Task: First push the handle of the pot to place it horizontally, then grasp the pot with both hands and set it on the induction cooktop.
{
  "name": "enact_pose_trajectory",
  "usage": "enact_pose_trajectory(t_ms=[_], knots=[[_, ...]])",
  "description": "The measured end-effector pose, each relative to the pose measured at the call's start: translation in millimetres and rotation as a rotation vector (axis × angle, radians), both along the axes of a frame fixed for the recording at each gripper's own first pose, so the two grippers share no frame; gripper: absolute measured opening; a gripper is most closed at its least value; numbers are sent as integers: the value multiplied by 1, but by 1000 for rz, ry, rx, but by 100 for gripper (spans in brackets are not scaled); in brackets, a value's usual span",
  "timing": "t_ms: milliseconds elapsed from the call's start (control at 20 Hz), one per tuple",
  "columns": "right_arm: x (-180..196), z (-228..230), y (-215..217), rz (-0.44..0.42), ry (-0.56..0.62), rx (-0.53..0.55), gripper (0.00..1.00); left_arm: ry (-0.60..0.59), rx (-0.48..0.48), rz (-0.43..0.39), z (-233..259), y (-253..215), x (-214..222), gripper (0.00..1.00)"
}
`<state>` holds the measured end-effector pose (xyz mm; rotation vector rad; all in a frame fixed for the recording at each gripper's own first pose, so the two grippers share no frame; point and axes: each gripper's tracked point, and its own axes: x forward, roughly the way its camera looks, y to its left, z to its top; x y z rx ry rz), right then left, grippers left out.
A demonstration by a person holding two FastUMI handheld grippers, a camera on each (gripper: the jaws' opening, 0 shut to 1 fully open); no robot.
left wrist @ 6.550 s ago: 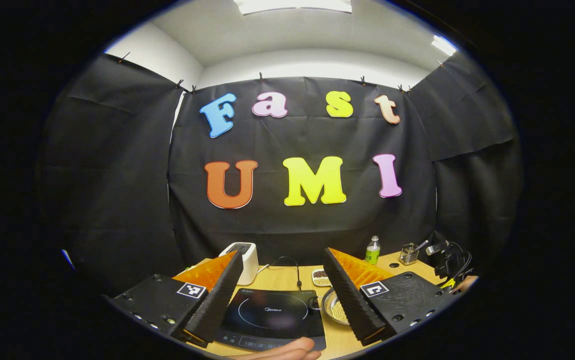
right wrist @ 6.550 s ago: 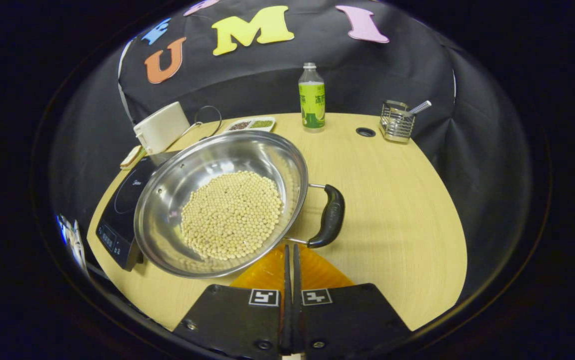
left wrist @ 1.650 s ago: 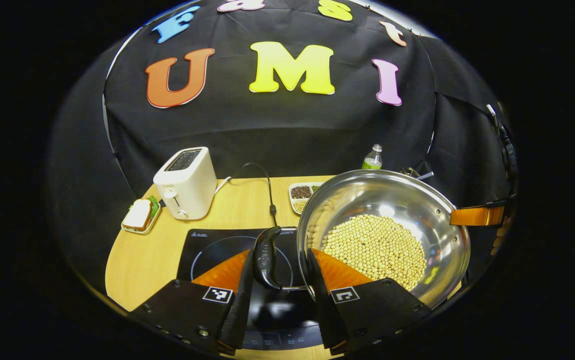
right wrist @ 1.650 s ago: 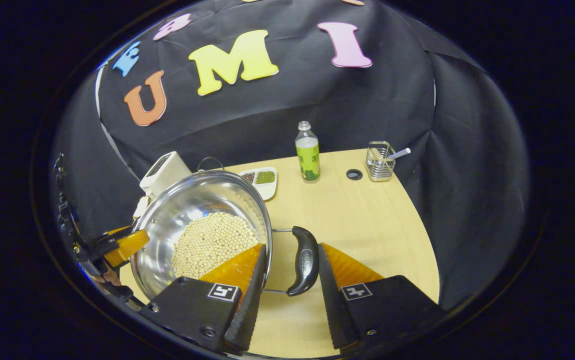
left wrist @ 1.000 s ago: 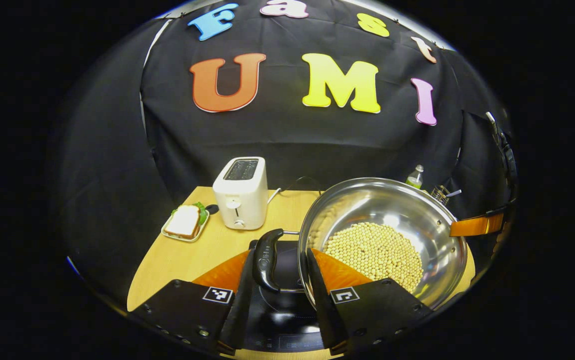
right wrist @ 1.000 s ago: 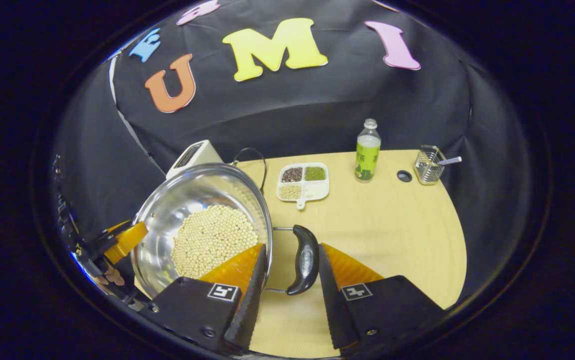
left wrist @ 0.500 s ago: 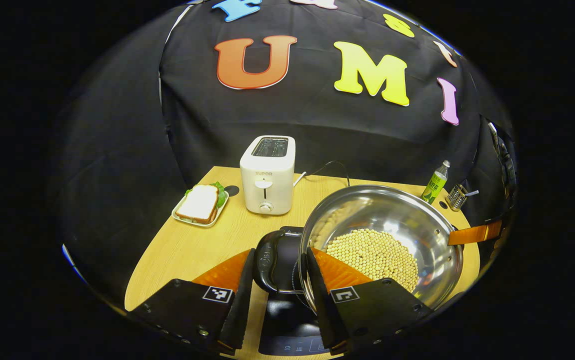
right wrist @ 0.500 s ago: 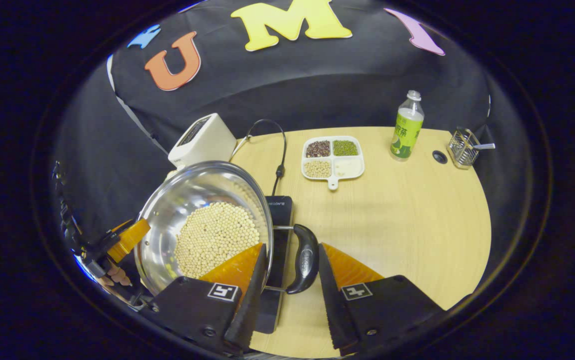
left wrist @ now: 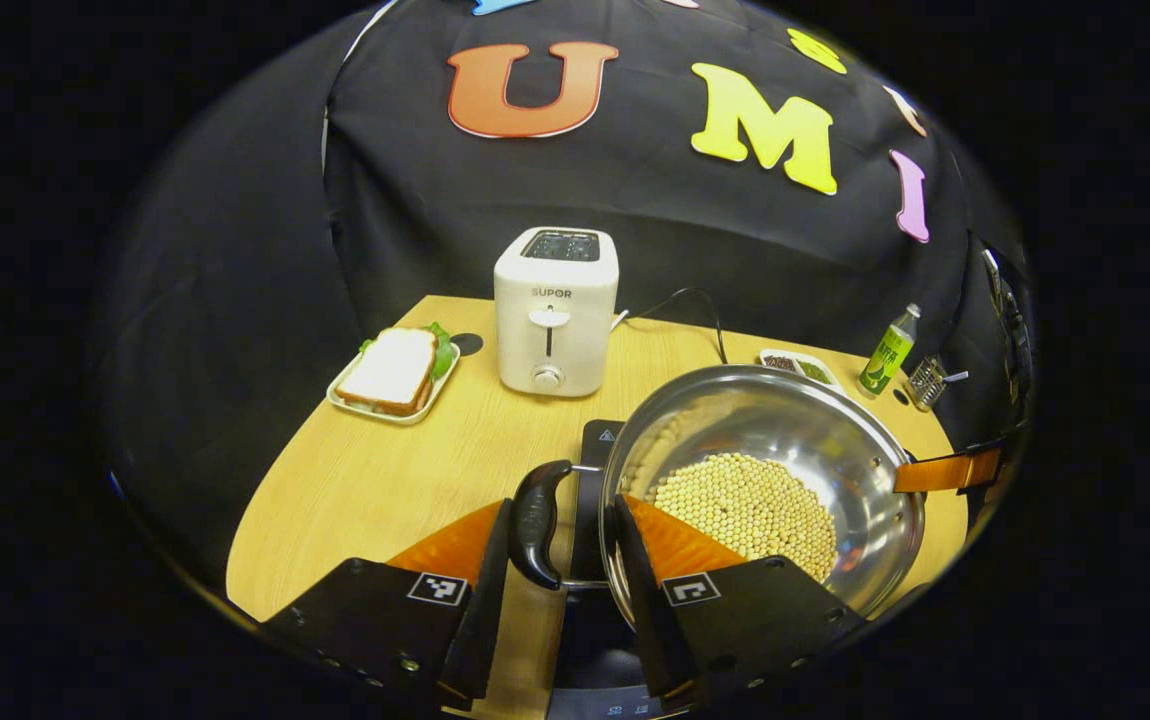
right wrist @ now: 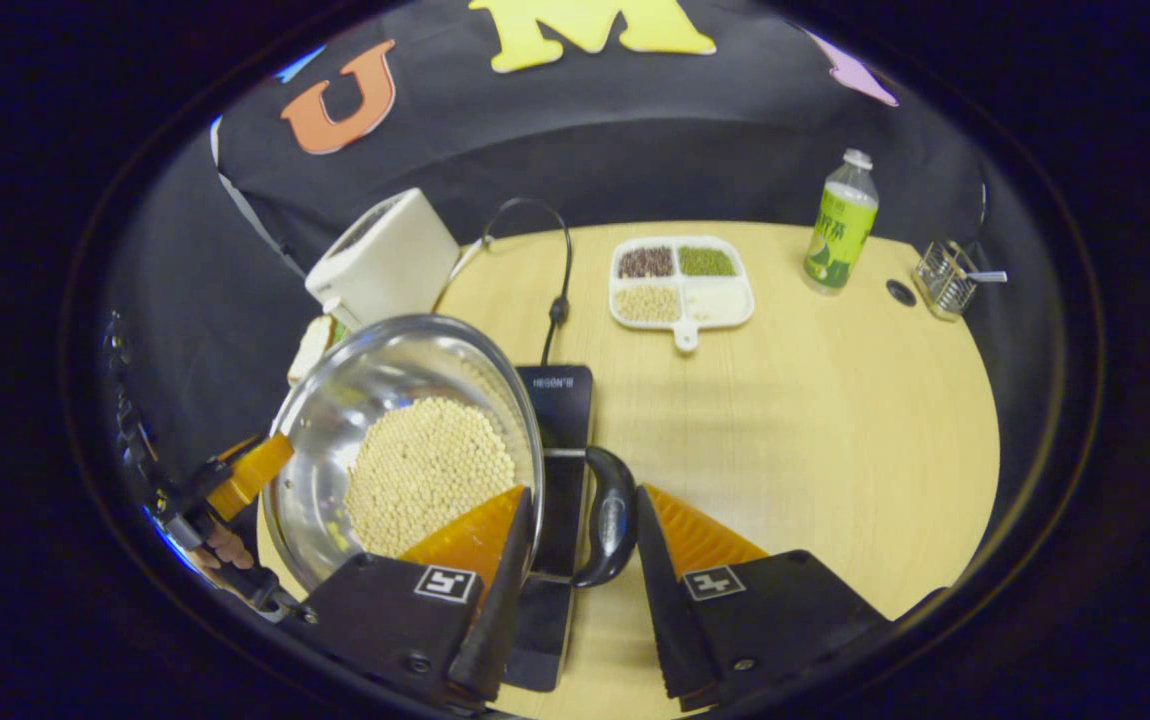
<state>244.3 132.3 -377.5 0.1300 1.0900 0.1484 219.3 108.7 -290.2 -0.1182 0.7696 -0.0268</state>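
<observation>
Each ridged orange claw, left (left wrist: 560, 520) and right (right wrist: 577, 530), seemingly clamps the shiny steel pot's (left wrist: 835, 450) curved black handle.

Left gripper view: table (left wrist: 375, 490) carries the toaster (left wrist: 555, 310) at the back, sandwich plate (left wrist: 390, 370) to its left. Pot (left wrist: 765, 480) of soybeans (left wrist: 745, 505) sits over the induction cooktop (left wrist: 590, 470), right of and nearer than the toaster. Sectioned tray (left wrist: 797, 366), bottle (left wrist: 887, 350) and wire holder (left wrist: 927, 380) lie behind the pot to the right.

Right gripper view: cooktop's edge just right of the pot; tray behind it, bottle and holder farther right.
</observation>
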Motion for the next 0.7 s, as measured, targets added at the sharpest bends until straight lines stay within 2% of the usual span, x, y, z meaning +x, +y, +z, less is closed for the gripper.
enact_pose_trajectory(t_ms=[300,650,700], knots=[[-3,-2,1,-19,-45,12,63,0,-11,1,-4,2,2,56],[-8,-2,0,17,-91,-5,68,0,-2,22,0,3,0,59],[-12,0,1,28,-97,-1,70,-22,12,26,4,6,2,72]])
